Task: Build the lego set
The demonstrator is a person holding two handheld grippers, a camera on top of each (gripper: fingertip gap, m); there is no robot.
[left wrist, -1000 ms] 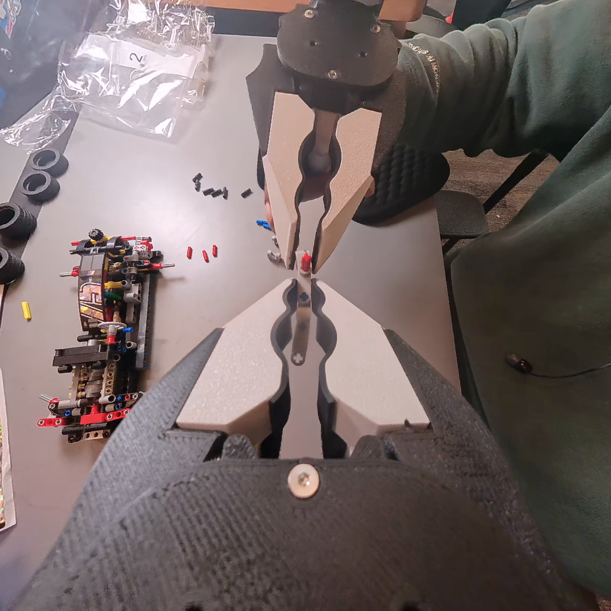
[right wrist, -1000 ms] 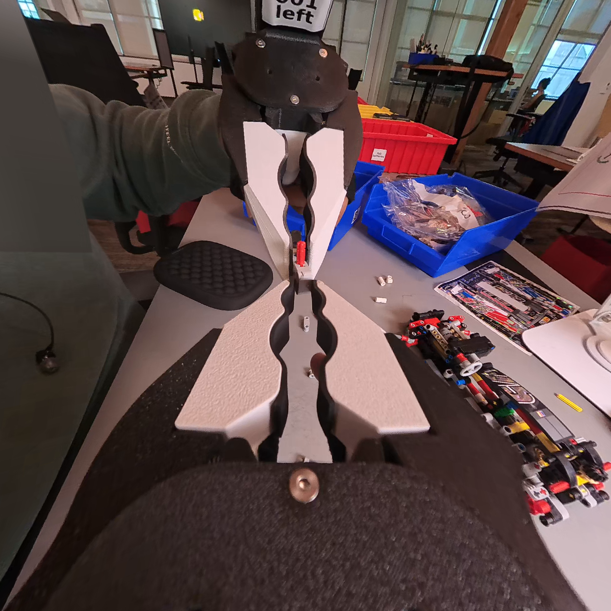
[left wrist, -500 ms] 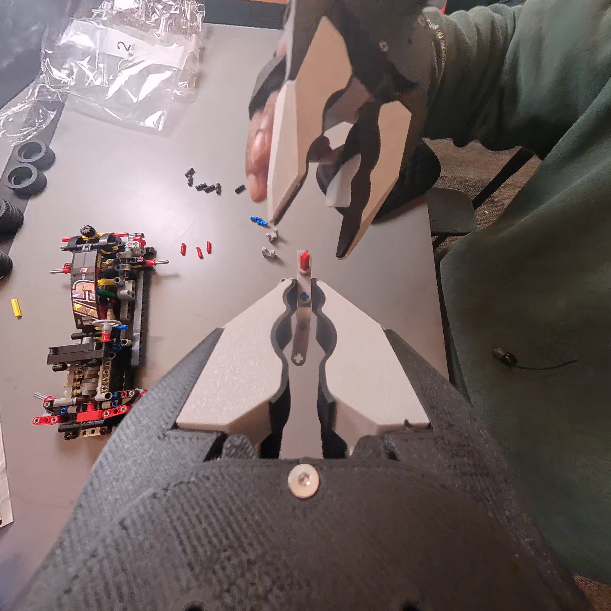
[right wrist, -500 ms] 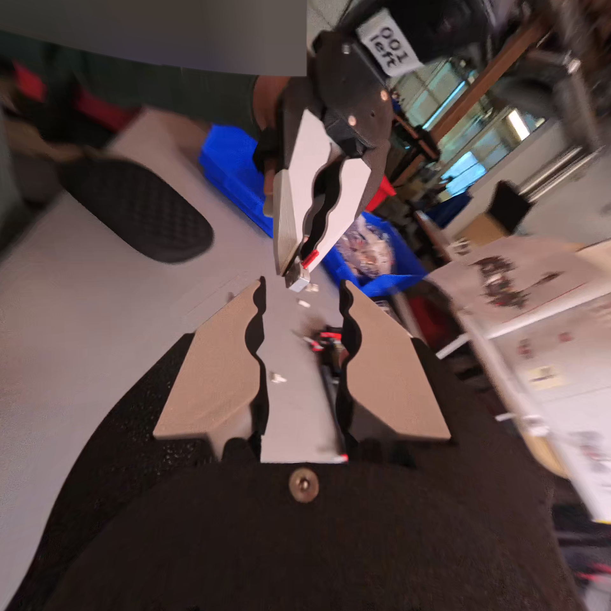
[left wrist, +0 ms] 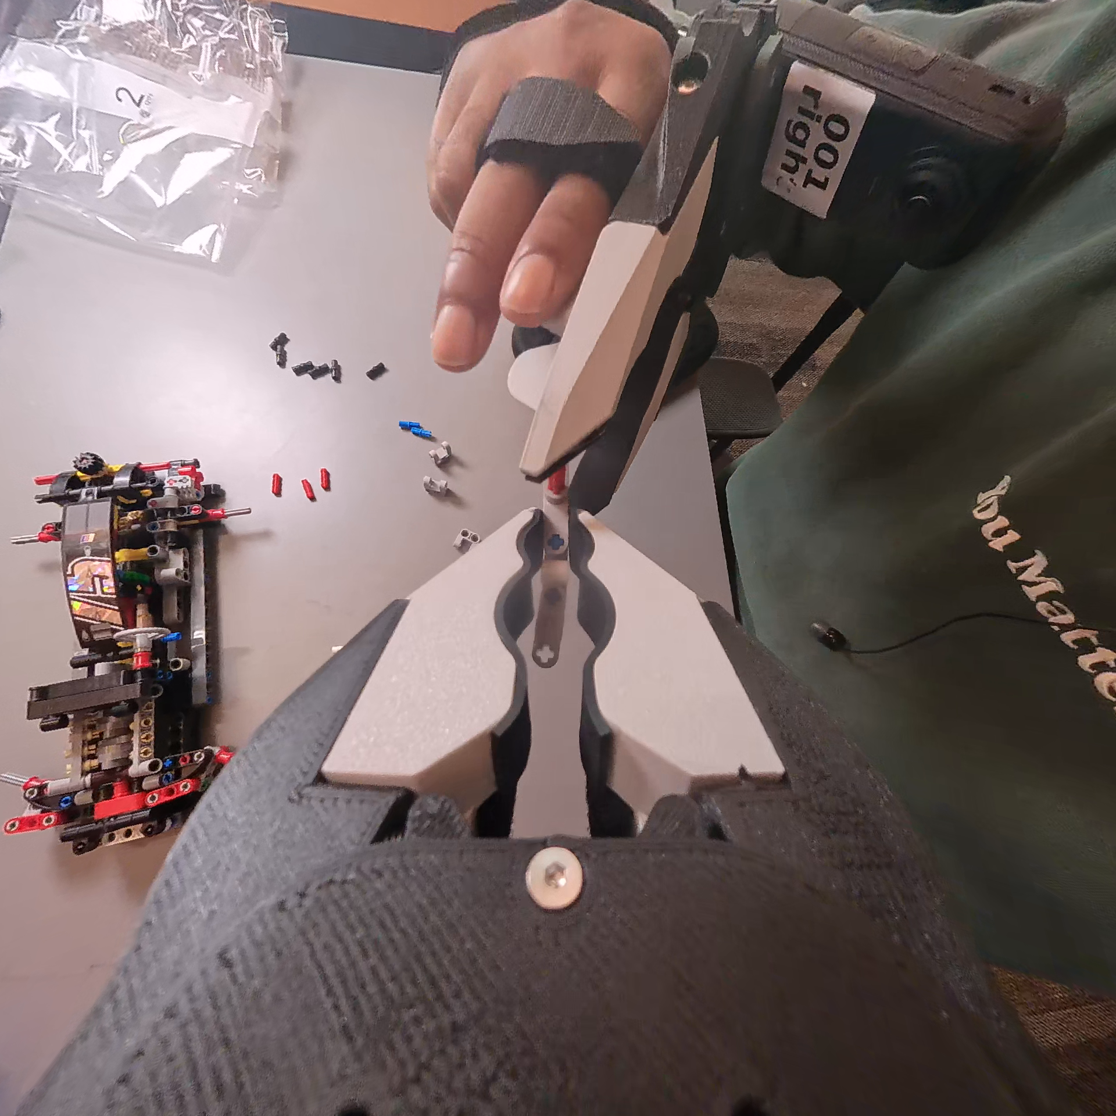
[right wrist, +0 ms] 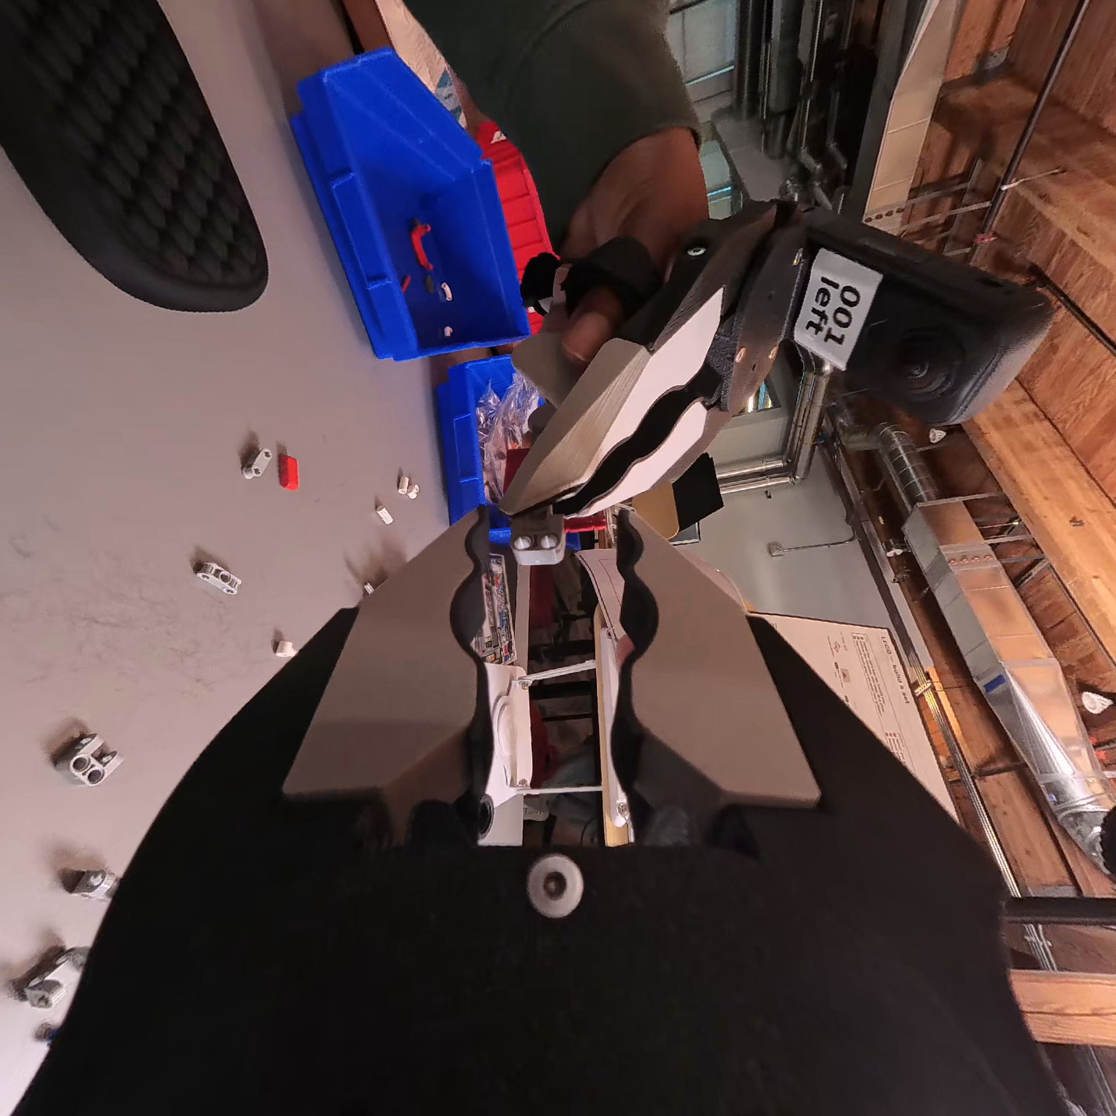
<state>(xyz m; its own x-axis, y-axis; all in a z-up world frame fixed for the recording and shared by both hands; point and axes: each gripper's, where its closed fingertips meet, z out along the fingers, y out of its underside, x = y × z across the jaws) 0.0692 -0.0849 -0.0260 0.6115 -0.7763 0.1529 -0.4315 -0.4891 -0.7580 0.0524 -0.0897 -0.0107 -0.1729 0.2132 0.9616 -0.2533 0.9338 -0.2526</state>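
Observation:
My left gripper (left wrist: 552, 513) is shut on a thin grey lego beam (left wrist: 551, 604) and holds it above the table. A red pin (left wrist: 556, 479) sticks out of the beam's far end. My right gripper (right wrist: 549, 525) is open and rolled onto its side. Its jaws stand on either side of the beam's grey end (right wrist: 536, 541) and the red pin (right wrist: 583, 523). In the left wrist view the right gripper (left wrist: 558, 471) comes down from above with its tips at the pin. The left gripper (right wrist: 531, 507) shows edge-on in the right wrist view.
A partly built lego car (left wrist: 121, 634) lies at the left on the grey table (left wrist: 338, 241). Loose red pins (left wrist: 302, 483), black pins (left wrist: 308, 367), blue pins (left wrist: 415, 427) and grey connectors (left wrist: 436, 483) lie between. Plastic bags (left wrist: 139, 121), blue bins (right wrist: 410, 205) and a black pad (right wrist: 121, 151) sit farther off. Only a small space, under 4 cm, lies between the two pairs of fingers. The partly built lego car (left wrist: 121, 634) is about equally far from each gripper, around 25 cm.
My right gripper was shut at the red pin, then opened, pulled back and rolled about a quarter turn. Its open jaws are now back around the pin. The left gripper kept the beam still.

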